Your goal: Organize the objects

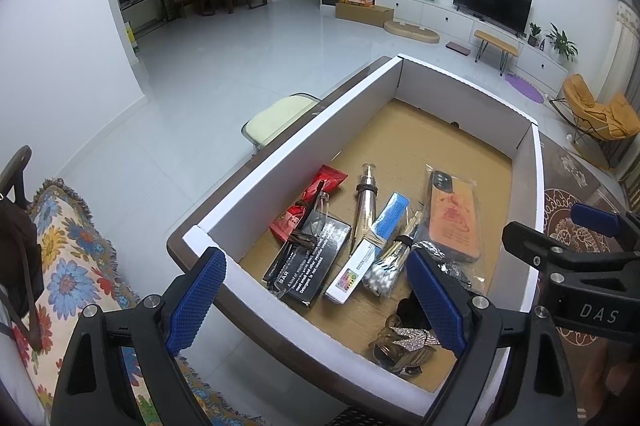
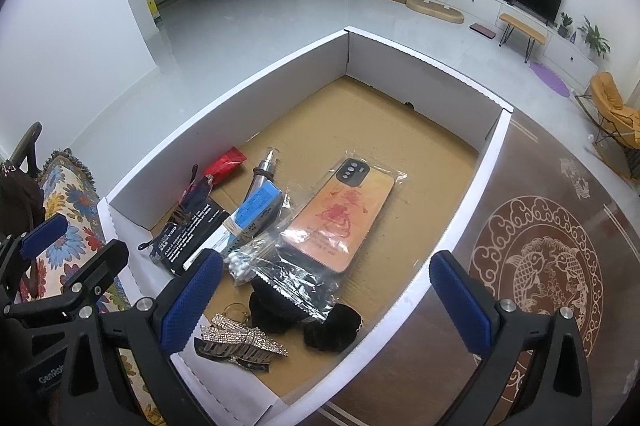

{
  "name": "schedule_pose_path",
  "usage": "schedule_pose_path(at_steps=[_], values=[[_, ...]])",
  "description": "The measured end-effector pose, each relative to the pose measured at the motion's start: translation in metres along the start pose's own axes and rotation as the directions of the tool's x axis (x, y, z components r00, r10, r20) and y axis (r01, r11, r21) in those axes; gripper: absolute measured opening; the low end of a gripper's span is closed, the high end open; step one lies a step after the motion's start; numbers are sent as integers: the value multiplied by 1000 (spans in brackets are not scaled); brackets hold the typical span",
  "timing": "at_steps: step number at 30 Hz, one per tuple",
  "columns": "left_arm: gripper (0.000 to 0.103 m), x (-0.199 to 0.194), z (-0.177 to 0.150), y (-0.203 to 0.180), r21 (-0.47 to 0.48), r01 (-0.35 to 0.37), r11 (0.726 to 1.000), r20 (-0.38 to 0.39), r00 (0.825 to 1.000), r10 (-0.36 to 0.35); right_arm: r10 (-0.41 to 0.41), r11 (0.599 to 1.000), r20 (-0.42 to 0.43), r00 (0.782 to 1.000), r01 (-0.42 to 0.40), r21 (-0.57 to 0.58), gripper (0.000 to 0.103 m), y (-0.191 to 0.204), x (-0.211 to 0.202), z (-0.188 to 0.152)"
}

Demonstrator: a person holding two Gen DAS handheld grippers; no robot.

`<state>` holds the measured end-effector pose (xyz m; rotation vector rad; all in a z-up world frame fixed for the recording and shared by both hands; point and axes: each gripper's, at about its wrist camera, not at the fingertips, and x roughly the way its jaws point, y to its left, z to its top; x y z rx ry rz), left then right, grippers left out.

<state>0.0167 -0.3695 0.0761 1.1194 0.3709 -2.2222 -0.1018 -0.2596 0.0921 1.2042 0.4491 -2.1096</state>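
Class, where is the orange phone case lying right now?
The orange phone case, in its clear wrapper, lies flat on the cardboard box floor, right of the cotton swabs and blue carton.

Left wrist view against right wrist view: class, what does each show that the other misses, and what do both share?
Only the left wrist view shows the pale green stool beside the table. Only the right wrist view shows the fish medallion whole and the black pom-pom. Both share the white-walled box, the bagged phone case, the cotton swabs and the rhinestone hair clip.

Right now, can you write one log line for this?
left gripper: open | right gripper: open | white cardboard box: holds bagged orange phone case
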Motion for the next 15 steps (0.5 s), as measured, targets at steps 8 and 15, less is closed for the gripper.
schedule_pose_path(at_steps=[8,15], values=[[92,3,0,0,1,-5,1000,-3,1000,5,-7,1000,0,1000,7,-2,103,-1,3,0],[92,4,2,0,3,-23,1000,26,999,23,-3,1000,-4,1000,3,5,103,-3,7,1]])
